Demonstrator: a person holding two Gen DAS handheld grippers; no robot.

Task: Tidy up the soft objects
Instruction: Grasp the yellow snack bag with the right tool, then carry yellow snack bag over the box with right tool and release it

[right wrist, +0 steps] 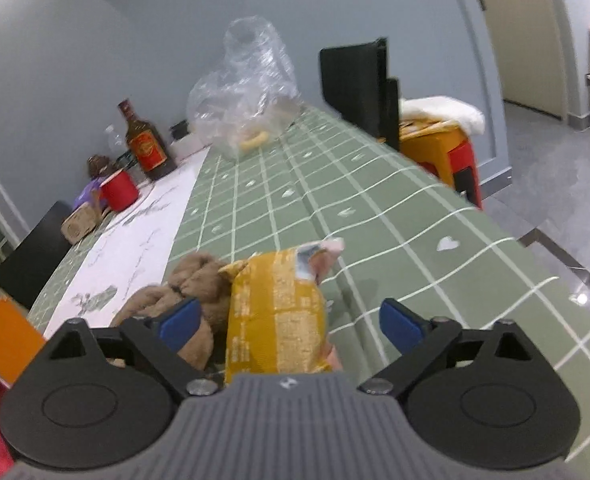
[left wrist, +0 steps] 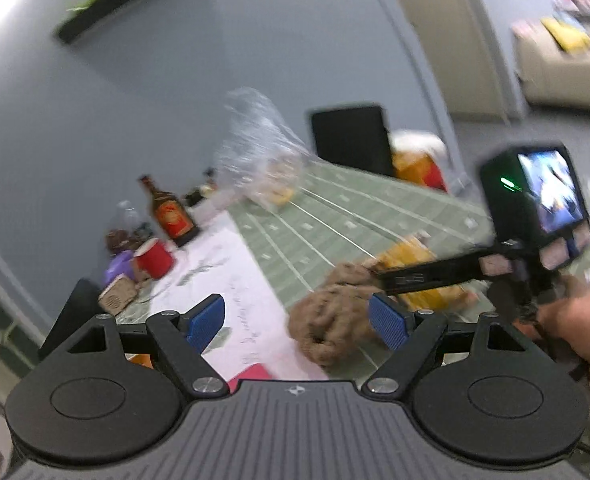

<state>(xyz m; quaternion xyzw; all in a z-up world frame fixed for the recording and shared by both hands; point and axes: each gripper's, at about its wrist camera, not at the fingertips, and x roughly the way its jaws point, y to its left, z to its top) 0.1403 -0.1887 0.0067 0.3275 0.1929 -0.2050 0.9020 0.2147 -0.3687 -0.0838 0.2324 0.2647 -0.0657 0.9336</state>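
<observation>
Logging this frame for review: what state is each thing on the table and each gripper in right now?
left gripper: open, empty
right gripper: open, yellow packet between its fingers, not pressed
yellow packet: lying flat, top torn open
brown plush toy: slumped beside the packet
clear plastic bag: standing open, crumpled
dark bottle: upright, capped
red cup: upright

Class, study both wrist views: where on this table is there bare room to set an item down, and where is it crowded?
Free: the green checked cloth between the yellow packet and the clear plastic bag, out to the right edge. The white runner is mostly bare. Crowded: the far left corner around the bottle and red cup, and near the brown plush toy.
</observation>
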